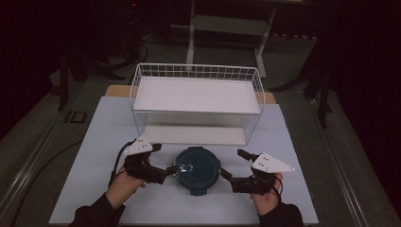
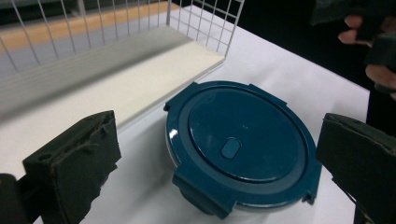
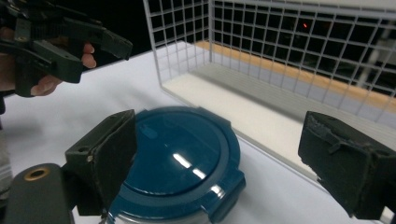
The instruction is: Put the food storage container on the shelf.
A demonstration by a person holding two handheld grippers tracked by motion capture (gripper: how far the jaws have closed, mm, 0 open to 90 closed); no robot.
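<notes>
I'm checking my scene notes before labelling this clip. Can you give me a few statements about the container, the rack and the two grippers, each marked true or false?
1. The round blue container sits on the table in front of the white wire rack. True.
2. The container's lid is off and lies beside it. False: the lid is on the container.
3. The left gripper and right gripper flank the container, one on each side. True.
4. The right gripper is clamped on the container. False: its fingers stand wide apart and grip nothing.
5. The container stands on the rack's upper shelf. False: it rests on the white table top.
</notes>
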